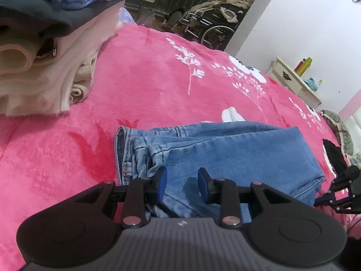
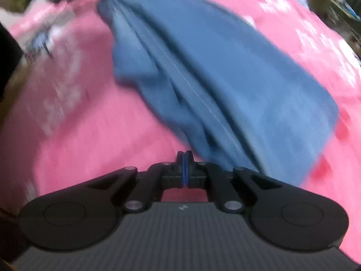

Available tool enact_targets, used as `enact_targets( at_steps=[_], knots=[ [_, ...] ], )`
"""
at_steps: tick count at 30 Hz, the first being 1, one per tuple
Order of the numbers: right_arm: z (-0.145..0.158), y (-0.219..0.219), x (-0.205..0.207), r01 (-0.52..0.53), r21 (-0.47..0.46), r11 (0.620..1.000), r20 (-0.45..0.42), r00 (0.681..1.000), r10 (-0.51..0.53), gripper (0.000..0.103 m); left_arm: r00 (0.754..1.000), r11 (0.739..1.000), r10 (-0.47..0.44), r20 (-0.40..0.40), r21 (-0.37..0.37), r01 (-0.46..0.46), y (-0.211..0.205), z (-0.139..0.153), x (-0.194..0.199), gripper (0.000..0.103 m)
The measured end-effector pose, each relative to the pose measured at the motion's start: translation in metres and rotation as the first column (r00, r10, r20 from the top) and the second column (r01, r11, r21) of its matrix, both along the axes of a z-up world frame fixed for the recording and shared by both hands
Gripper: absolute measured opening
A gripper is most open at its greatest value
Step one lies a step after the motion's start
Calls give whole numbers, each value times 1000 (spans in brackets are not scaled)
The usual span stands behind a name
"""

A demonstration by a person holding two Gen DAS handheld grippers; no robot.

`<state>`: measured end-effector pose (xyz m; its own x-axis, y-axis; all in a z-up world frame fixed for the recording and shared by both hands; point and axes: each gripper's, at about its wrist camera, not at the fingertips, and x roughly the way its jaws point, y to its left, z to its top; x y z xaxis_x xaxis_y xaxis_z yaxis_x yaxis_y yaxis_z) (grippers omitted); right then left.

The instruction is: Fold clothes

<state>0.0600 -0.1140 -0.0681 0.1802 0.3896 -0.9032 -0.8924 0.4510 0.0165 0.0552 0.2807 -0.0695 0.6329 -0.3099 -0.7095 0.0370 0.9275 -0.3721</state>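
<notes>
Jaws of the left gripper (image 1: 182, 184) stand well apart, gripping nothing; they hover low over the near edge of the jeans (image 1: 225, 151), one blue pad close to the bunched waistband, the other over flat denim. Jaws of the right gripper (image 2: 185, 169) are pressed fully together, pad against pad, with no cloth seen between them; they sit just beside the jeans' near edge in a motion-blurred view.

Left to right on the bed: a stack of clothes (image 1: 45, 52) in cream, grey and light blue sits at far left on the pink blanket (image 1: 146, 79). The jeans lie mid-bed, waistband left, legs running right, laid over one another lengthwise. The right gripper shows at the far right edge of the left view.

Step in hand, as judged: the jeans appear doubled along their length, with the long shape not shortened. Blur in the right view suggests that gripper is moving; direction cannot be told.

Next move, as judged: a crosswise fold would need both ends gripped through all layers. The thick waistband may slip or bunch, so the bite should be deep. Seams should stay lined up.
</notes>
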Motion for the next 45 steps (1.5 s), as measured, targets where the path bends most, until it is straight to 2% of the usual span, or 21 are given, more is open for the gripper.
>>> enact_targets(
  at_steps=[2,4,5,8,10,12,14,16,17,18,21,23,27,30,31,33,35,38,39,43,45],
  knots=[
    [10,-8,1,68,1,998,-64,996,-67,2,1000,1000,-4,2,24,4,-3,8,-3,35],
    [35,-10,3,93,82,992,-86,993,-86,2,1000,999,-8,20,46,7,-6,17,-8,44],
    [47,-8,5,102,138,985,-64,994,-94,2,999,998,-11,32,56,9,-8,22,-10,48],
    [64,2,29,167,276,946,-20,985,-169,3,998,996,-22,63,91,16,-15,34,-18,48],
    [56,3,52,267,348,898,-39,962,-271,3,998,990,-47,45,137,40,-21,27,-19,48],
    [39,2,61,315,348,883,-75,948,-309,4,997,981,-71,27,182,65,-27,20,-20,48],
    [15,1,56,324,293,900,-103,946,-307,4,998,977,-66,16,205,61,-26,19,-22,47],
    [2,-12,40,304,276,912,-81,953,-293,2,999,976,-46,8,216,43,-20,20,-23,48],
    [-1,-22,30,298,285,911,-64,954,-292,2,999,975,-36,5,221,34,-18,21,-24,55],
    [-3,-32,21,295,294,909,-51,955,-293,2,1000,974,-25,1,227,25,-15,22,-25,56],
    [15,-47,34,403,287,869,-149,915,-375,3,998,968,-26,60,252,10,-17,43,-33,54],
    [27,-53,52,446,353,822,-175,895,-410,3,991,961,-87,97,271,58,-31,49,-28,55],
    [37,-32,84,439,431,788,-124,894,-430,4,967,938,-204,155,313,148,-59,58,-19,56],
    [25,-14,101,430,450,783,-99,895,-434,4,967,918,-235,102,350,186,-73,29,1,55],
    [20,-10,106,429,454,781,-90,894,-439,4,968,917,-234,88,351,190,-74,19,6,55],
    [9,-5,118,429,448,784,-52,888,-456,4,980,938,-186,71,309,155,-61,5,10,50],
    [-10,-21,125,467,405,786,-22,864,-502,2,984,954,-165,70,266,141,-49,1,10,48],
    [-23,-57,132,531,441,723,-95,829,-551,0,986,962,-153,58,237,136,-40,12,8,50],
    [-21,-66,134,561,448,696,-111,808,-579,0,988,967,-142,62,221,125,-37,18,7,53],
    [-14,-68,138,588,457,668,-115,783,-611,2,993,988,-85,78,136,74,-22,31,13,53],
    [-10,-70,139,601,461,653,-117,771,-626,4,994,983,-97,59,159,87,-22,23,21,51]
  ],
)
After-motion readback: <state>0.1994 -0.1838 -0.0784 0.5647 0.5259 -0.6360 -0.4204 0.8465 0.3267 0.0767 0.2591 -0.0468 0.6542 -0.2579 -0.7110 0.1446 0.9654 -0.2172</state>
